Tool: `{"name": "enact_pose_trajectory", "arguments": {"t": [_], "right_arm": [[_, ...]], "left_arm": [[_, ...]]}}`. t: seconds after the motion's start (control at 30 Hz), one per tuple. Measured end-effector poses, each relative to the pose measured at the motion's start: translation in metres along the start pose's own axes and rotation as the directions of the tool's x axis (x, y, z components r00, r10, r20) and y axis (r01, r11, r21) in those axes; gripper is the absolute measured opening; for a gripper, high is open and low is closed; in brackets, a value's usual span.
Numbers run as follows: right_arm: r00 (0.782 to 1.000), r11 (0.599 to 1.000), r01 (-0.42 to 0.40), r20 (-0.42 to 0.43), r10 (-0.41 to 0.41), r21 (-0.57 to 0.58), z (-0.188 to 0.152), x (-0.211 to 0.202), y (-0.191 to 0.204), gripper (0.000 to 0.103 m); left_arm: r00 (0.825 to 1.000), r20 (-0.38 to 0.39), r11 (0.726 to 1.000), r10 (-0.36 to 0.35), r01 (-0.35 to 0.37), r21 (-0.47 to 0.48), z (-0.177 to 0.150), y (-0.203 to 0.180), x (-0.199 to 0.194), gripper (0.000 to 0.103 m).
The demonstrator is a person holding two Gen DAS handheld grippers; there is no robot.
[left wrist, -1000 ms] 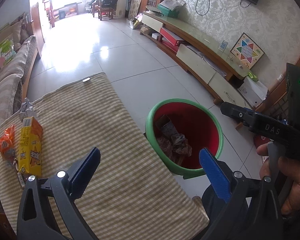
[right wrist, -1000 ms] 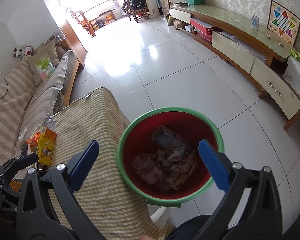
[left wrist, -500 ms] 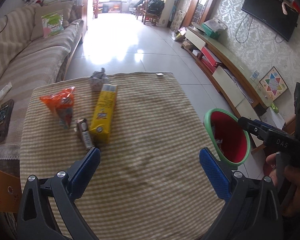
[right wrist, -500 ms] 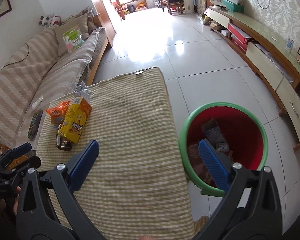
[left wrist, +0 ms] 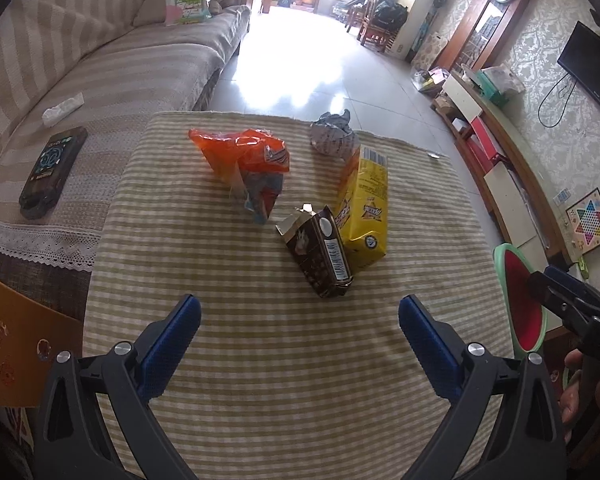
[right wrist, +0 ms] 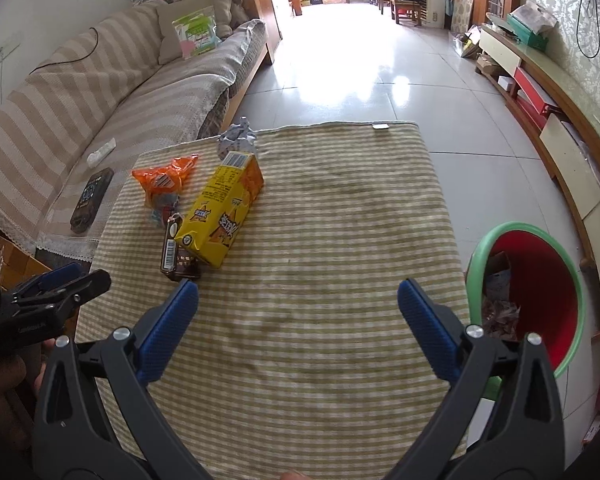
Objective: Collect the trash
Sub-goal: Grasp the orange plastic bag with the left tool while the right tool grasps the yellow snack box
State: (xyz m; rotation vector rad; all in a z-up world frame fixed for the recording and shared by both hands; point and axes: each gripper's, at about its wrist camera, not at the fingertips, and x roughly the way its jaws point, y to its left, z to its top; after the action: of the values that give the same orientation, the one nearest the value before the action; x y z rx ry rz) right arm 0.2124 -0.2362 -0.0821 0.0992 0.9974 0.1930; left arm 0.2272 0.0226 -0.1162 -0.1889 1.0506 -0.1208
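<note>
Yellow carton (left wrist: 364, 204), green-striped cloth (left wrist: 260, 360)

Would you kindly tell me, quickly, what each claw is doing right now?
Left claw: open, holding nothing, above the striped cloth.
Right claw: open, holding nothing, above the same cloth.

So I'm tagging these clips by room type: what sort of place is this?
Most likely a home living room. A striped sofa runs along one side, a wall-mounted TV hangs above a long low cabinet, and snack trash lies on a cloth-covered table beside a red bin.
</note>
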Motion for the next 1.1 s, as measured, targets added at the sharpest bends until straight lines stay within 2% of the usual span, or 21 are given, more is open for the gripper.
{"name": "enact_pose_trajectory", "arguments": {"t": [0.1, 0.2, 0.37, 0.47, 0.7, 0.87, 0.9, 0.97, 1.0, 1.1], "right_arm": [[1.000, 1.000, 0.006, -0.012, -0.006, -0.013, 0.004, 0.009, 0.007, 0.098], [1.000, 1.000, 0.012, -0.011, -0.012, -0.018, 0.008, 0.014, 0.009, 0.098], [1.000, 1.000, 0.013, -0.013, -0.013, 0.001, 0.014, 0.026, 0.005, 0.098], [0.999, 1.000, 0.004, -0.034, -0.004, 0.008, 0.016, 0.040, 0.008, 0.098], [0.998, 0.999, -0.024, -0.058, 0.023, -0.025, 0.022, 0.064, 0.038, 0.098], [0.998, 0.999, -0.021, -0.067, 0.019, -0.026, 0.027, 0.075, 0.045, 0.098], [0.997, 0.999, -0.020, -0.071, 0.018, -0.029, 0.028, 0.078, 0.046, 0.098], [0.997, 0.999, -0.020, -0.073, 0.018, -0.029, 0.032, 0.085, 0.049, 0.098], [0.997, 0.999, -0.023, -0.075, 0.021, -0.024, 0.034, 0.089, 0.050, 0.098], [0.996, 0.999, -0.046, -0.082, 0.046, 0.002, 0.042, 0.101, 0.054, 0.098]], "left_arm": [[0.999, -0.033, 0.999, 0.019, -0.018, 0.036, 0.001, -0.007, 0.021, 0.095], [0.999, -0.024, 0.999, 0.021, -0.021, 0.030, 0.005, -0.011, 0.032, 0.095], [0.998, 0.062, 0.995, 0.018, -0.012, -0.097, 0.028, 0.015, 0.026, 0.095], [0.996, 0.079, 0.990, 0.034, -0.022, -0.140, 0.056, 0.031, 0.032, 0.095], [1.000, -0.009, 0.983, 0.027, -0.028, -0.183, 0.108, 0.046, 0.088, 0.095], [0.996, -0.080, 0.983, 0.036, -0.049, -0.176, 0.119, 0.047, 0.126, 0.093], [0.995, -0.086, 0.983, 0.047, -0.061, -0.172, 0.120, 0.047, 0.130, 0.088], [0.994, -0.095, 0.982, 0.056, -0.072, -0.177, 0.122, 0.049, 0.138, 0.085], [0.993, -0.100, 0.980, 0.055, -0.073, -0.183, 0.122, 0.051, 0.141, 0.079], [0.995, -0.086, 0.981, 0.040, -0.055, -0.188, 0.121, 0.054, 0.142, 0.075]]}}
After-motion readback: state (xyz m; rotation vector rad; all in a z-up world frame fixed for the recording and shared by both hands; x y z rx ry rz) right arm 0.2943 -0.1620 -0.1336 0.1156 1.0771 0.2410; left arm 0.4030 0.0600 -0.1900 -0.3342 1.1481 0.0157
